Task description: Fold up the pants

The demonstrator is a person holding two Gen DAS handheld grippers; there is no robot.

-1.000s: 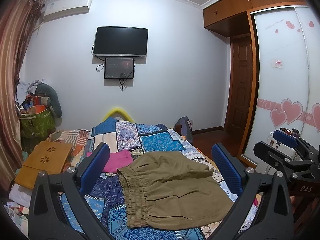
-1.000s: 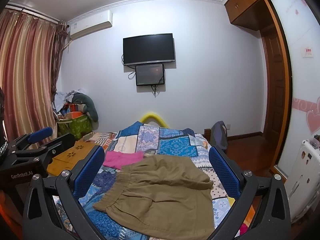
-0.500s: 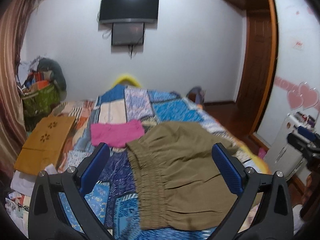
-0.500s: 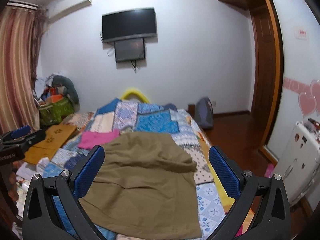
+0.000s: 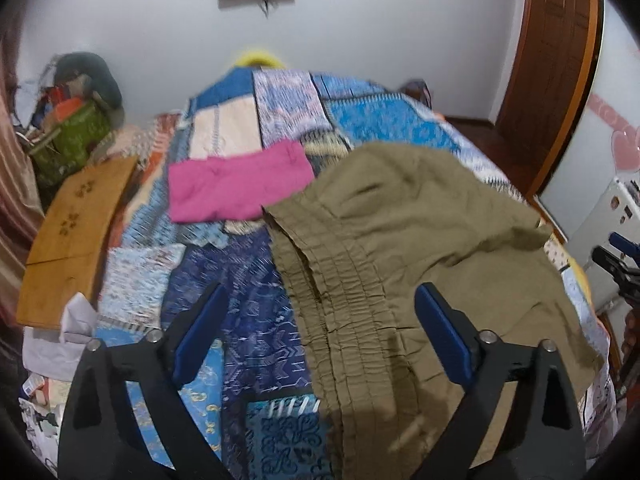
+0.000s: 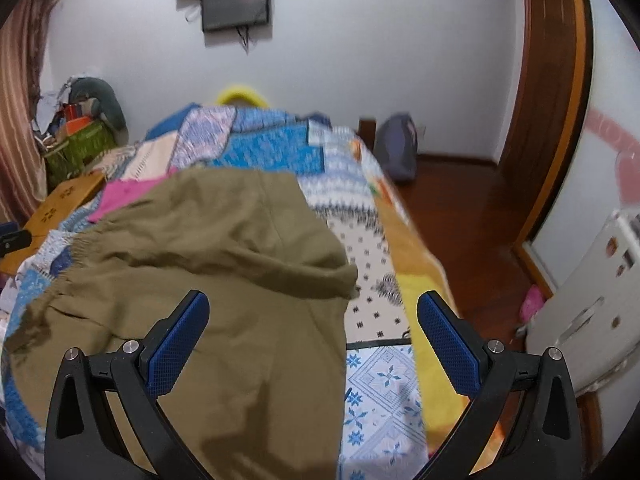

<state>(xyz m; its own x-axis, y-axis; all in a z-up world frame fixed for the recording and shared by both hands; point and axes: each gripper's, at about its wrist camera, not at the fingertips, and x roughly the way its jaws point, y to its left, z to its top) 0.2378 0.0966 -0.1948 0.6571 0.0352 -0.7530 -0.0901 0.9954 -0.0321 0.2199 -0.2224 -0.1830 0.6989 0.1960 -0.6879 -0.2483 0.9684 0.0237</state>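
Both grippers brought down toward olive pants (image 5: 420, 240) on bed (image 5: 248, 344). Left gripper (image 5: 320, 332) fingers spread, closing, waistband beneath, ungripped. Right gripper (image 6: 312, 334) fingers spread, empty. Fold not begun.

Matt olive cloth pants (image 5: 420, 240) lie on a patterned cloth quilt (image 5: 256, 320).

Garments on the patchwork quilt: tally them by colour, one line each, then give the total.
Olive-green: 1, the pants, spread out with the elastic waistband showing.
Pink: 1, a folded garment lying beyond the pants' waistband.
Total: 2 garments on the quilt.
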